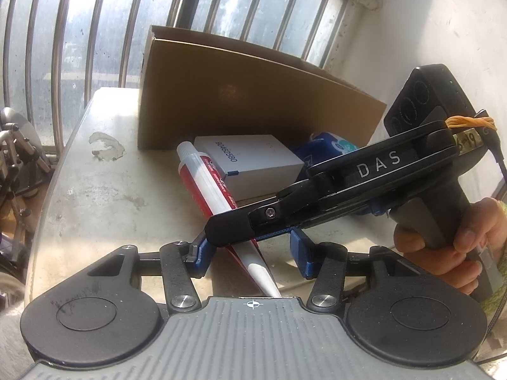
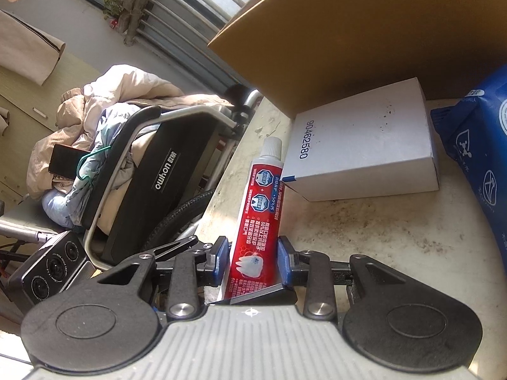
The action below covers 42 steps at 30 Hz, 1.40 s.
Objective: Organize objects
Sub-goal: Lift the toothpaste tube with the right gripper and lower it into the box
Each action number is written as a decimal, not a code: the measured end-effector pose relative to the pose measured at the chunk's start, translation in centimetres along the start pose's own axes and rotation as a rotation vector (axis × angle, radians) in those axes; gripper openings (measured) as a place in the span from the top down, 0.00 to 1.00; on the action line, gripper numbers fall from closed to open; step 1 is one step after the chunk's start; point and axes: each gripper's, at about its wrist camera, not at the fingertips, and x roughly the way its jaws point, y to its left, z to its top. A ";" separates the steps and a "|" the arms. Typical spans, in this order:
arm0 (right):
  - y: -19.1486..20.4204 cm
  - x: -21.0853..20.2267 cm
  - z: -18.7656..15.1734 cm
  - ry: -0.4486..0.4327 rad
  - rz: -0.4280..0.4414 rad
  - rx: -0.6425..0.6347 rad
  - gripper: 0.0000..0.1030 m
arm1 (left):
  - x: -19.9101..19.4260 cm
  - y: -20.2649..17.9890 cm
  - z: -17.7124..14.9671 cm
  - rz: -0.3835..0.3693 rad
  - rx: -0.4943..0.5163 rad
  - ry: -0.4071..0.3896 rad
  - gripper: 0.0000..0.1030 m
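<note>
Both jaws gripped the toothpaste tube (image 2: 264, 209): right gripper (image 2: 253, 261) across its crimped end, left gripper (image 1: 250, 255) apparently lower down. Tube's long axis pointed toward the cardboard box (image 1: 253, 95), cap beside the white box (image 2: 361, 139) on the surface (image 1: 104, 190).

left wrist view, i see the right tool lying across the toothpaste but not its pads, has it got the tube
observer: yes. In the right wrist view the right tool has a blue pad against each long edge of the toothpaste.
operator: which face of the tube is up, i only get a red side
observer: the printed red face, with tooth pictures near the flat end.
operator: anything past the table edge on that side
observer: a wheelchair heaped with clothes, and a dark phone lying on the heap.
</note>
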 end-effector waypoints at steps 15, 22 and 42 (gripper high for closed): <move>2.8 -3.5 2.0 -0.118 0.053 -0.035 0.66 | -2.8 -1.8 4.2 -0.014 0.036 -0.082 0.52; 3.8 -7.1 5.7 -0.215 0.079 -0.055 0.67 | -2.2 -3.3 8.8 -0.030 0.106 -0.136 0.52; -2.5 -8.8 22.1 -0.208 0.028 0.078 0.67 | 9.1 -1.3 21.7 -0.044 0.128 -0.001 0.52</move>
